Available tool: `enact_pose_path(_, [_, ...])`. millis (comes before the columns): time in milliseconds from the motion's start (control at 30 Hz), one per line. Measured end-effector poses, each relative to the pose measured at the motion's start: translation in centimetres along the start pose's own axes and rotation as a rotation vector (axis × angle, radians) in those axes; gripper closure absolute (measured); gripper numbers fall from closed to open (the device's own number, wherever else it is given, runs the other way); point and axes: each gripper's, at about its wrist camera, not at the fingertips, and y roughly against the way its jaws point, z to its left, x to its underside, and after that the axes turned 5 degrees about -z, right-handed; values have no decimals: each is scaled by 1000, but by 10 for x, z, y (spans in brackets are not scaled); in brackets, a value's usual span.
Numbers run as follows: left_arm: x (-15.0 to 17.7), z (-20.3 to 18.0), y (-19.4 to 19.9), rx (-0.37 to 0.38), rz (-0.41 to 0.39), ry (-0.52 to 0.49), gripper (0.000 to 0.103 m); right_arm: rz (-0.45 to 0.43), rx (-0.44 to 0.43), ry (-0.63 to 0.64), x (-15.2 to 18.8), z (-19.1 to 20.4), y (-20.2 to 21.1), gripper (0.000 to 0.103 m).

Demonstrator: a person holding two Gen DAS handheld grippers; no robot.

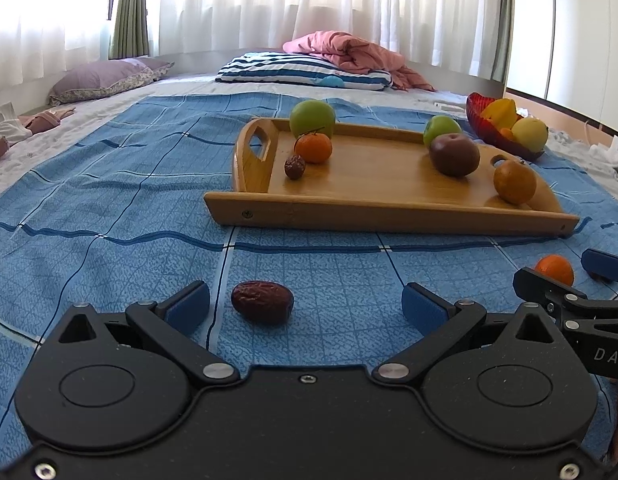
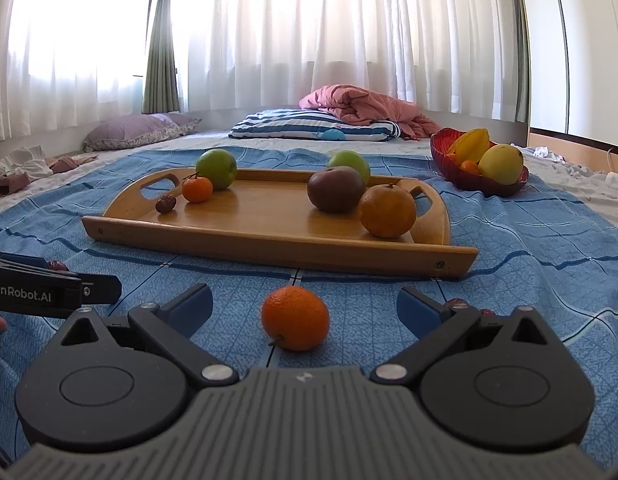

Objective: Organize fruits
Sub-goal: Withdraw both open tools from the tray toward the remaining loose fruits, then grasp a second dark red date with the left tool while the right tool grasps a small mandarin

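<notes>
Two grippers hover low over the blue sheet (image 1: 109, 200), each lined up on one loose fruit. On the left, the left gripper (image 1: 305, 304) has its fingers spread wide with nothing between the pads; the date (image 1: 262, 302) lies on the sheet inside the gap, nearer the left finger — a likely pre-grasp pose. To its right, the right gripper (image 2: 304, 305) is equally released, and the mandarin (image 2: 295, 317) sits roughly centred between its fingers, untouched. Both tools face the tray (image 2: 269, 240) just beyond, probably the destination, since like fruits already lie sorted there: a date, a small mandarin and a green apple at the left end; a dark apple, an orange and another green apple at the right. Farther right, off the tray, stands the red bowl (image 2: 445, 160) holding yellow fruit.

Only the right view shows small reddish fruits tucked by the right finger — they look like more dates, though mostly hidden. The left view alone shows its date whole.
</notes>
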Motion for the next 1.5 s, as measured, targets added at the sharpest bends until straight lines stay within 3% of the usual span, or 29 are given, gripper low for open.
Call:
enact_pose_path(167, [1, 0, -1, -2, 3, 3, 1, 11, -20, 3, 1, 0, 0, 1])
enact_pose_path(367, [1, -1, -2, -6, 9, -8, 7, 43, -36, 3, 6, 2, -1, 16])
enact_pose_path(833, [7, -7, 7, -1, 9, -39, 17, 27, -17, -20, 11, 7, 5, 45])
enact_pose_path(933, [7, -6, 11, -12, 6, -34, 26, 20, -9, -38, 11, 7, 7, 49])
enact_pose_path(1233, [1, 4, 16, -81, -17, -13, 75, 15, 8, -76, 11, 2, 8, 61])
enact_pose_path(1500, [-3, -8, 23, -101, -58, -80, 75, 5, 14, -63, 7, 5, 10, 65])
